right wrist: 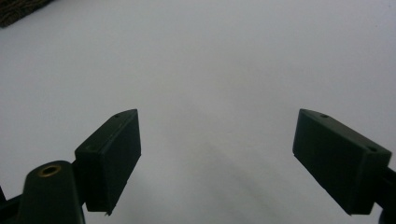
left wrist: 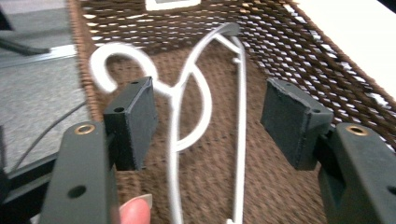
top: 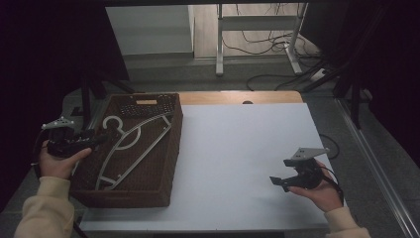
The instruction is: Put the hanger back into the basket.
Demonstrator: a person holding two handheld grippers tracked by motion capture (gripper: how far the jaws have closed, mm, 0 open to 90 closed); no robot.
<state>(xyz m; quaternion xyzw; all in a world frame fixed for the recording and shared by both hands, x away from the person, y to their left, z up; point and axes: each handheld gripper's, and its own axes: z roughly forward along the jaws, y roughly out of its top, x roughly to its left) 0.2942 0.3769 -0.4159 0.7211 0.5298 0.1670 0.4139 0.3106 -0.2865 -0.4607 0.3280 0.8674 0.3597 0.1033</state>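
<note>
White surface (top: 237, 163) carries a brown wicker basket (top: 163, 148) holding a white hanger (top: 136, 141); left gripper (left wrist: 208, 121) fingers spread wide over it, right gripper (right wrist: 217, 158) fingers wide, empty.

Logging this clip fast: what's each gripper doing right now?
Left gripper: open, holding nothing, jaws either side of the white hanger in the wicker basket.
Right gripper: open, empty, over the white table.

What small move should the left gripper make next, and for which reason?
Probably the left gripper should ease forward and down until its open jaws straddle the neck of the white hanger, then close. The hanger lies in the brown basket, ungripped, its neck between and beyond the jaws.
</note>
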